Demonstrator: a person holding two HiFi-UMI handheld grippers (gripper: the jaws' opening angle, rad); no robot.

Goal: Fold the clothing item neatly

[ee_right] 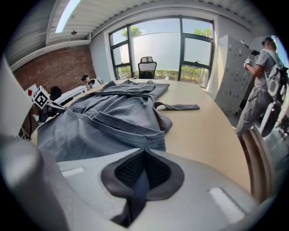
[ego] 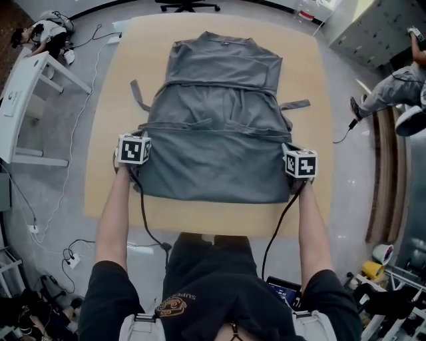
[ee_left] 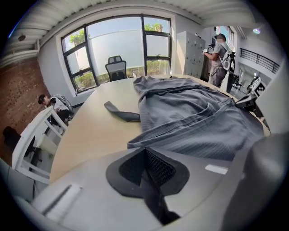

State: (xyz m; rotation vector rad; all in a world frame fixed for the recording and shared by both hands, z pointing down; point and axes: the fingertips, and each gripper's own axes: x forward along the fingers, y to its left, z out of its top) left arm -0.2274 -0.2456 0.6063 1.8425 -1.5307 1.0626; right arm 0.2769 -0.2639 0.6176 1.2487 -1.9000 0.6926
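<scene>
A grey robe-like garment (ego: 219, 113) lies flat on the light wooden table (ego: 106, 133), its near part folded over into a band. A tie strap (ego: 138, 93) sticks out on its left and another (ego: 295, 104) on its right. My left gripper (ego: 140, 161) sits at the left end of the near fold, and my right gripper (ego: 293, 172) at the right end. In the left gripper view the jaws (ee_left: 144, 151) are shut with a strip of the grey cloth (ee_left: 194, 122) pinched between them. The right gripper (ee_right: 143, 153) is likewise shut on the fold's edge (ee_right: 113, 122).
A white desk (ego: 26, 93) stands on the floor at the left, with cables trailing near it. An office chair (ego: 190, 5) sits beyond the table's far edge. A seated person's legs (ego: 393, 86) show at the right. Bare tabletop (ego: 200, 216) runs along the near edge.
</scene>
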